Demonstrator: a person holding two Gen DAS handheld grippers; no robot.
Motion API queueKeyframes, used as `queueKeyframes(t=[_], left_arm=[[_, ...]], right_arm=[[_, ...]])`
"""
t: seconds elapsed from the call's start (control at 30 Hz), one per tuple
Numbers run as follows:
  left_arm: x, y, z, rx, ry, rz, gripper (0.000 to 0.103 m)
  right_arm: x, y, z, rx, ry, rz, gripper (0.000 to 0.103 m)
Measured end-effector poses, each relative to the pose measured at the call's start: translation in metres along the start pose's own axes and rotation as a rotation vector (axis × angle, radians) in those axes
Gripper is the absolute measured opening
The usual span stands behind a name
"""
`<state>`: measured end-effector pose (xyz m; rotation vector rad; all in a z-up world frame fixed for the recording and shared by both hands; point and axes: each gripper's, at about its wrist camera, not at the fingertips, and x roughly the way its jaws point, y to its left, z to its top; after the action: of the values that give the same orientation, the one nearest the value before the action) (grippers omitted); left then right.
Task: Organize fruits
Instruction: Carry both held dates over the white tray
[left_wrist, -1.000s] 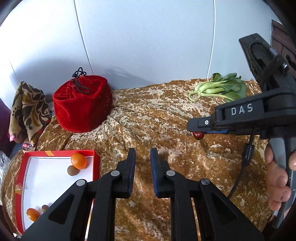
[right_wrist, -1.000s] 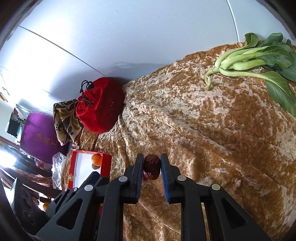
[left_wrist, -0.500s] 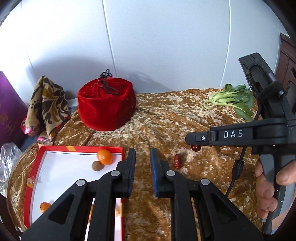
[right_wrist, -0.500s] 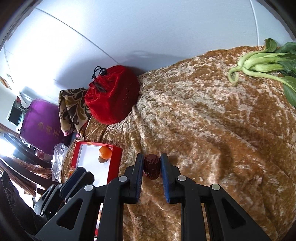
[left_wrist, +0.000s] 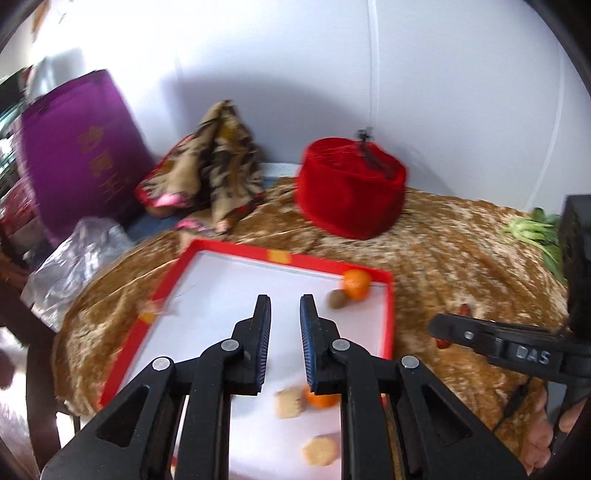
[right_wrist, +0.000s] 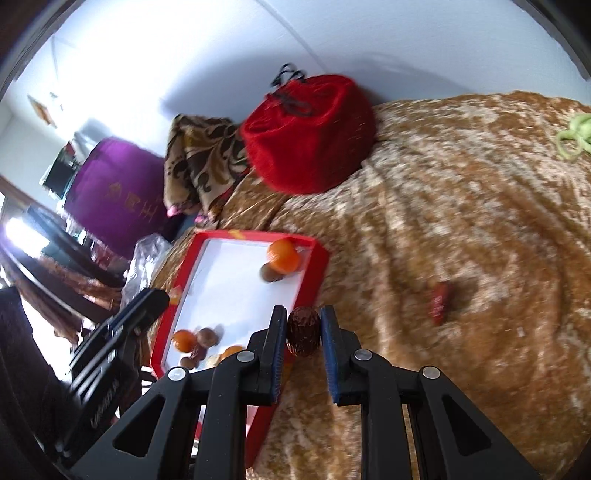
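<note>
Right gripper (right_wrist: 303, 332) is clamped on 1 dark red date (right_wrist: 303, 336), long axis upright, just right of the red tray (right_wrist: 314, 273); left gripper (left_wrist: 284, 325) hangs over the tray, closed and empty.

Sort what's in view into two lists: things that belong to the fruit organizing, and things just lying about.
Belongs to the job:
- red tray holding oranges and small brown fruits
- dark red date in the right gripper
- red date on the cloth

Lying about:
- red velvet pouch
- leafy greens
- patterned scarf
- purple bag
- plastic bag
</note>
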<state>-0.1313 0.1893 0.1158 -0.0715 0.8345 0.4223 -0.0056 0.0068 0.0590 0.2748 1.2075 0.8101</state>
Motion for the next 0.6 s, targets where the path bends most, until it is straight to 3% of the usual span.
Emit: queueKeyframes(t=[0.23, 0.6], left_arm=[[0.019, 0.051, -0.022, -0.060, 0.109, 0.120, 0.014], [0.045, 0.047, -0.041, 0.014, 0.255, 0.113, 0.014]], right_arm=[[0.024, 0.044, -0.023, -0.131, 0.047, 0.059, 0.019], [0.063, 0.074, -0.063, -0.245, 0.165, 0.046, 0.019]])
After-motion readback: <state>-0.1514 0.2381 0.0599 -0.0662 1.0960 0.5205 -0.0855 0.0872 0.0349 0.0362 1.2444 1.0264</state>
